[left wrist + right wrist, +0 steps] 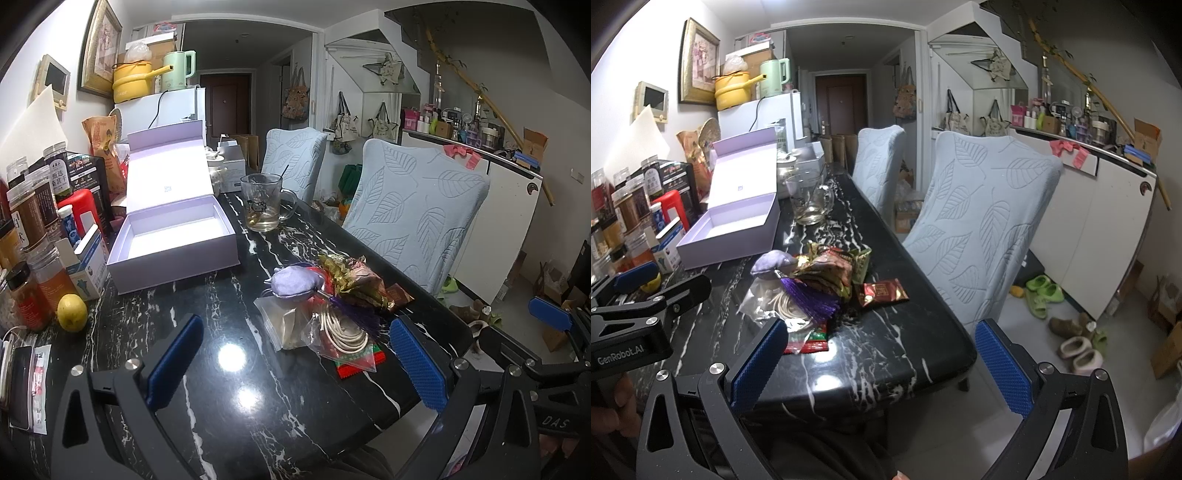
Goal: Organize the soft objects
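At the black marble-patterned table [229, 406], I hold both tongs back from the work — nothing has been sorted yet, by the look of it. My left gripper [295, 362] stands wide open with nothing between its blue pads, aimed at the heap near the table's right edge; my right gripper [882, 365] is just as wide and just as empty, hovering over the near corner. The pale lilac cardboard gift box [173, 240], lid propped upright, sits open and bare inside, to the left of the heap. Everything soft lies in that one pile: a small lavender fabric pouch [291, 284], a crumpled gold-and-pink brocade sachet [351, 277], a purple tassel [812, 299], a clear plastic bag of coiled cream cord [343, 336] and a red foil packet [884, 291] just beside them. I judge the job at its start — every piece remains to be lifted, presumably into the box.
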`<state>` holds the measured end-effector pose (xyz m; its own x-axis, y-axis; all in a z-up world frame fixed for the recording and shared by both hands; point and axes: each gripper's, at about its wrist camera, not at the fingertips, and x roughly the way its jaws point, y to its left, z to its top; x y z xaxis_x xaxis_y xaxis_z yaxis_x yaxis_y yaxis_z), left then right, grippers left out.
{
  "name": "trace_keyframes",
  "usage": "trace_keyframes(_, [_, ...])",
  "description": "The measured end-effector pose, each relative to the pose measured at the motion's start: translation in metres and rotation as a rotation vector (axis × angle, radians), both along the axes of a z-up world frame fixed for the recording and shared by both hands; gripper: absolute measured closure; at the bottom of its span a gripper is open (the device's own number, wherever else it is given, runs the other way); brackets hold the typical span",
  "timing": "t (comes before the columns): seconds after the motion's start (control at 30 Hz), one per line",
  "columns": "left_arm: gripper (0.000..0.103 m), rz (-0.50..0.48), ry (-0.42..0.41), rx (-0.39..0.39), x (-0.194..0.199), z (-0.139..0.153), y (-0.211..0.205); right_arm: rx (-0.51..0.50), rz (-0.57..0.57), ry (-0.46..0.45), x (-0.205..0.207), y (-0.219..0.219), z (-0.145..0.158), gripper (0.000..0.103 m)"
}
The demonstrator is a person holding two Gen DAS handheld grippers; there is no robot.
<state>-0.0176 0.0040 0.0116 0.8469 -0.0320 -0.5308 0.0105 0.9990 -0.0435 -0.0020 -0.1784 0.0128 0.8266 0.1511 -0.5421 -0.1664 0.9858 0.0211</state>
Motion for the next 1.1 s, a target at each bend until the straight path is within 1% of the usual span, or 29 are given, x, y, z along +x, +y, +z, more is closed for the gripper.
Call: trace_keyframes(1.1, [0.0,-0.004,0.002,0.0,-0.0023,-0.0018,-0.0024,-0.001,0.004,-0.002,-0.0018,-0.0001,0.0009,0.0])
